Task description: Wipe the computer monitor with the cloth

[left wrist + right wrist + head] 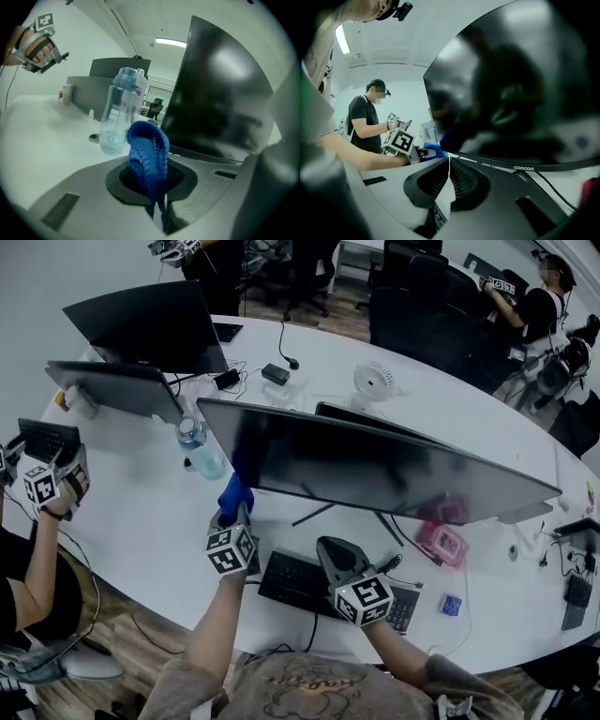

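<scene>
A wide dark monitor stands on the white table, its screen facing me. My left gripper is shut on a blue cloth just below the monitor's lower left corner. In the left gripper view the cloth sticks up folded from between the shut jaws, with the monitor to its right. My right gripper hangs over the keyboard, shut and holding nothing. In the right gripper view the jaws meet under the monitor's bottom edge.
A clear water bottle stands left of the monitor, close to the cloth. A pink object, a small fan and two other monitors are on the table. Another person's gripper is at the left edge.
</scene>
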`<control>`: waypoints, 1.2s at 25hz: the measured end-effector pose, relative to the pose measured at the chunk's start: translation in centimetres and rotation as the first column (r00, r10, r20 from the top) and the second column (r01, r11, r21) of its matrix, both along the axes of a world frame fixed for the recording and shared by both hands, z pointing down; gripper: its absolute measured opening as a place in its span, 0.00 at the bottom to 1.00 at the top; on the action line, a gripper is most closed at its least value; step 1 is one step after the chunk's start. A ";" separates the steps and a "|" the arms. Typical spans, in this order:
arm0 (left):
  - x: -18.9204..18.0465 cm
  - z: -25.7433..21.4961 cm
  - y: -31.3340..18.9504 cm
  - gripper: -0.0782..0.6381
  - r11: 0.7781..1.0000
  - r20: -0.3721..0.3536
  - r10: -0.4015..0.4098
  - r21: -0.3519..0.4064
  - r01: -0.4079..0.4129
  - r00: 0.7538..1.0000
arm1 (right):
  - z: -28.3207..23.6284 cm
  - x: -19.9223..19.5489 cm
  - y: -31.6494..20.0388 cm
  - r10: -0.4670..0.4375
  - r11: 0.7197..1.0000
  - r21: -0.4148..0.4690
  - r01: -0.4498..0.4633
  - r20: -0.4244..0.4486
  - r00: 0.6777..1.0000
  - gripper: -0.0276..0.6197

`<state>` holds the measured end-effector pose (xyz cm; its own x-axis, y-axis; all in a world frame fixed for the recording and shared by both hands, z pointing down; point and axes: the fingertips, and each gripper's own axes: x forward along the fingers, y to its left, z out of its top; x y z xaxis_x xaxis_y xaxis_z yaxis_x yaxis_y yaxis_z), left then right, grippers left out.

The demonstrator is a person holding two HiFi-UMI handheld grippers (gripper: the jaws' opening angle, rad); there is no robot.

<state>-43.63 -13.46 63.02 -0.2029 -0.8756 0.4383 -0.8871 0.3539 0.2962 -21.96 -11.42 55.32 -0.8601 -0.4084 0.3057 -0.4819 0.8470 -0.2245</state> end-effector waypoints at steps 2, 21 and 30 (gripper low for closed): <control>0.1 0.7 -0.9 0.18 1.000 -0.004 0.006 -0.011 -0.006 1.000 | 0.3 0.2 -0.4 0.005 1.000 -0.006 -0.005 -0.007 1.000 0.08; 5.6 1.8 -4.9 0.18 0.998 0.000 0.063 0.001 -0.063 0.998 | 1.1 6.4 -0.8 0.072 0.997 -0.038 -0.074 -0.054 0.996 0.08; 9.8 1.5 -5.6 0.18 0.995 0.012 0.100 0.006 -0.101 0.995 | 0.2 10.5 -0.9 0.103 0.994 -0.025 -0.105 -0.067 0.992 0.08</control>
